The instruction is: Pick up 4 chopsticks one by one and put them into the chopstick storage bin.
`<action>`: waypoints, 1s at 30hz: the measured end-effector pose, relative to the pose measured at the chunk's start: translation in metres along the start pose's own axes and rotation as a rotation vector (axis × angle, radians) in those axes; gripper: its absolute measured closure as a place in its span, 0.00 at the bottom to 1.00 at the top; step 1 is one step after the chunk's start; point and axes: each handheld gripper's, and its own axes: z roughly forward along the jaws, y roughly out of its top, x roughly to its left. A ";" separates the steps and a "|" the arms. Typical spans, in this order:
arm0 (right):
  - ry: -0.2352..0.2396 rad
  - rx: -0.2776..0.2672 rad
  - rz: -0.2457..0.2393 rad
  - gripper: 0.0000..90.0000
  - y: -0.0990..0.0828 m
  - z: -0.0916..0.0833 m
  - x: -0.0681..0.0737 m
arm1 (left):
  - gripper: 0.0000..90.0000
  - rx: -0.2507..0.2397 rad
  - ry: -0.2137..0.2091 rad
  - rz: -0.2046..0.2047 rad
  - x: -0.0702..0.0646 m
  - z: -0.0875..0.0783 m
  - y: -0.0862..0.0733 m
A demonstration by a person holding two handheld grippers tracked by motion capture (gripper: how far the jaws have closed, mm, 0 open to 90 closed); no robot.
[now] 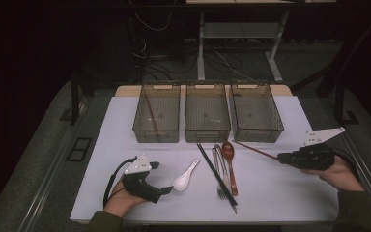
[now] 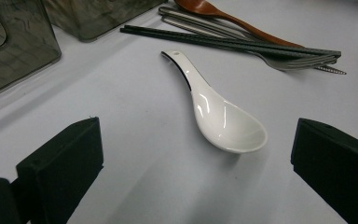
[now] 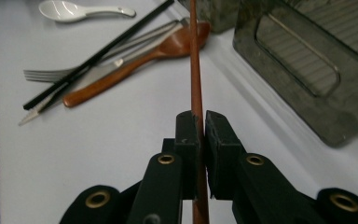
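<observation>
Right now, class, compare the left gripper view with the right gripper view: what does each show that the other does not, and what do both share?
The left gripper view alone shows the left gripper, jaws wide open around bare table just short of the white spoon. The right gripper view alone shows the right gripper shut on a reddish-brown chopstick pointing ahead. Both share the white spoon, black chopsticks, fork, wooden spoon, a clear bin and the white table.

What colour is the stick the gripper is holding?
Reddish brown; the chopstick shows best in the right gripper view.
</observation>
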 end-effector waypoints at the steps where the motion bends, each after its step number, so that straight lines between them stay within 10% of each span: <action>1: 0.004 -0.008 0.001 0.93 0.002 0.000 0.001 | 0.02 0.000 0.000 0.000 0.000 0.000 0.000; 30: 0.040 -0.048 -0.034 0.93 0.059 0.043 0.023 | 0.02 0.001 -0.002 -0.001 0.000 0.001 0.000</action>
